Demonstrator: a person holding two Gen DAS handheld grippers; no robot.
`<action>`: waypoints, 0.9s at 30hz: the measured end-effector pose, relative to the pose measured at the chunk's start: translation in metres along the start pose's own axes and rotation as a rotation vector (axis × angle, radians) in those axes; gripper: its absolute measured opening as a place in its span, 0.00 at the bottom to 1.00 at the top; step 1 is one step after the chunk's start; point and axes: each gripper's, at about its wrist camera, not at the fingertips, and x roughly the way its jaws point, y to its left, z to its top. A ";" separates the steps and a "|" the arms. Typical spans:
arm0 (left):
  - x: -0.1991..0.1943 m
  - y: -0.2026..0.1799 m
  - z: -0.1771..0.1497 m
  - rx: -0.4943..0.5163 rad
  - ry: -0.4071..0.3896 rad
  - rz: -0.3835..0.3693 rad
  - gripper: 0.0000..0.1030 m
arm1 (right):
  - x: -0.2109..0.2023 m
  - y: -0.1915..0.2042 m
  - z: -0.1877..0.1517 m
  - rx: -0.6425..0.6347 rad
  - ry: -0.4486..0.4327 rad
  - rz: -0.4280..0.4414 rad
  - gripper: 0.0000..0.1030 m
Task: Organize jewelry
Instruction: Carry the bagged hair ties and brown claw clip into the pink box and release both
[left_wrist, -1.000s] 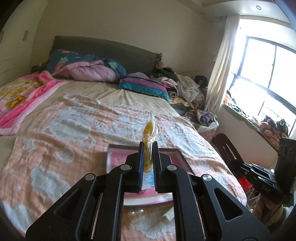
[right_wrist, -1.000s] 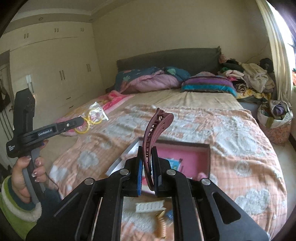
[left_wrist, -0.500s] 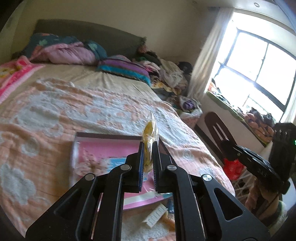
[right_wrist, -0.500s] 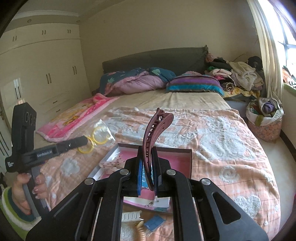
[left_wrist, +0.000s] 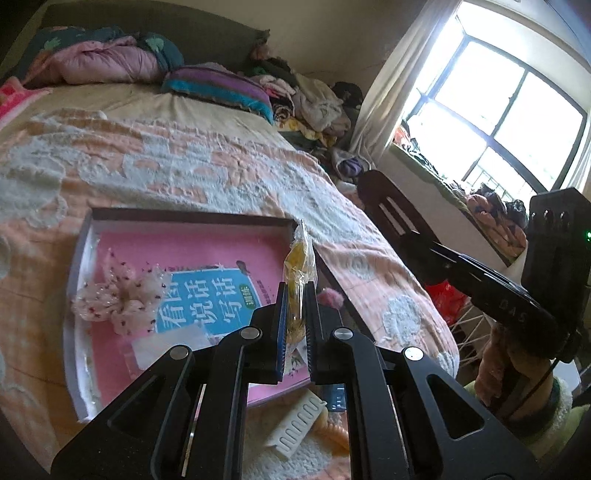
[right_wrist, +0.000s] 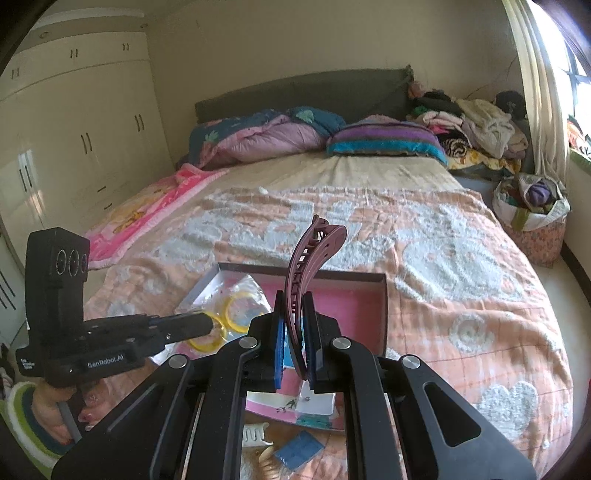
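My left gripper (left_wrist: 294, 291) is shut on a clear plastic bag of yellow rings (left_wrist: 300, 266), held over the right part of a shallow box (left_wrist: 88, 236) lined with a pink book. A dotted fabric scrunchie (left_wrist: 118, 299) lies inside the box at its left. In the right wrist view, my right gripper (right_wrist: 295, 306) is shut on a maroon curved hair clip (right_wrist: 314, 254) that stands up above the box's (right_wrist: 382, 295) near side. There the left gripper (right_wrist: 199, 325) shows at the left with the bag of yellow rings (right_wrist: 236, 310) hanging over the box.
The box lies on a peach and white blanket (right_wrist: 443, 258) on a bed. In front of it lie a white comb clip (left_wrist: 295, 428), an orange spiral hair tie (left_wrist: 332, 432) and a blue card (right_wrist: 299, 450). A dark chair (left_wrist: 391, 214) stands beside the bed.
Both grippers have sunk toward the box, which now looks larger and nearer. The left view has swung right toward the window. Each still grips the same item.
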 end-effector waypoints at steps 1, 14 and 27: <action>0.002 0.001 -0.001 -0.003 0.005 -0.001 0.03 | 0.005 0.000 -0.002 0.001 0.009 0.001 0.08; 0.041 0.016 -0.014 -0.015 0.104 0.028 0.03 | 0.046 -0.014 -0.021 0.008 0.087 -0.038 0.08; 0.052 0.035 -0.022 -0.057 0.172 0.080 0.03 | 0.078 -0.017 -0.039 0.011 0.153 -0.039 0.08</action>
